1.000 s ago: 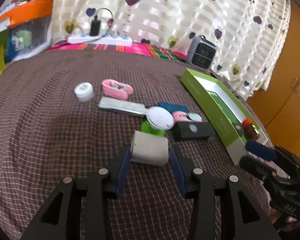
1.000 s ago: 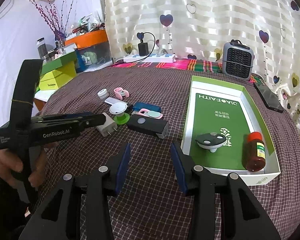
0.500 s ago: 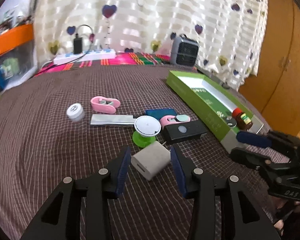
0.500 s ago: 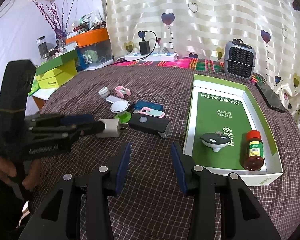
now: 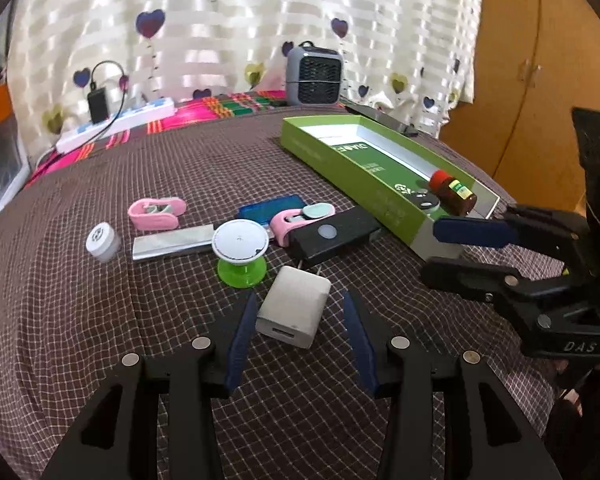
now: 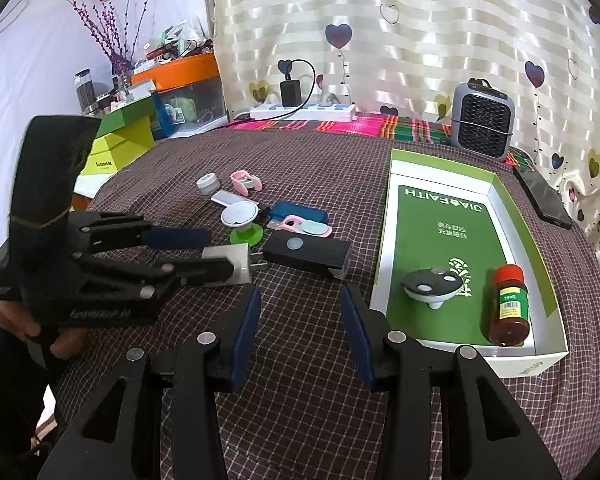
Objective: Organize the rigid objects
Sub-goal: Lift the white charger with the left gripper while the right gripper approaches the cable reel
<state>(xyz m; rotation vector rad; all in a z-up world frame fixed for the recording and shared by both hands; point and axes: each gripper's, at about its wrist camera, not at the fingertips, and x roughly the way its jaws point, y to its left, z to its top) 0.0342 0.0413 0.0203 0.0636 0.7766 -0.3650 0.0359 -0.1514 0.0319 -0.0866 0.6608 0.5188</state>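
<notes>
My left gripper [image 5: 300, 336] holds a white charger plug [image 5: 294, 312] between its blue pads, its prongs pointing away; in the right wrist view the plug [image 6: 230, 264] hangs just above the cloth. My right gripper [image 6: 298, 334] is open and empty, in front of the green box [image 6: 540, 264]. In the box lie a red-capped brown bottle [image 6: 508, 308] and a black and white round gadget [image 6: 432, 286]. On the cloth lie a black device [image 5: 332, 236], a white disc on a green base [image 5: 241, 252], a pink clip [image 5: 156, 212], a blue case [image 5: 272, 208] and a small white jar [image 5: 103, 240].
A silver flat bar [image 5: 172, 242] and a pink and mint clip [image 5: 300, 218] lie in the cluster. A grey fan heater [image 6: 482, 124], a power strip [image 6: 304, 111] and a phone [image 6: 542, 196] are at the back. Stacked boxes [image 6: 116, 148] stand far left.
My left gripper has carried the plug rightward, toward the box, and turned it. My right gripper has stayed about where it was, open.
</notes>
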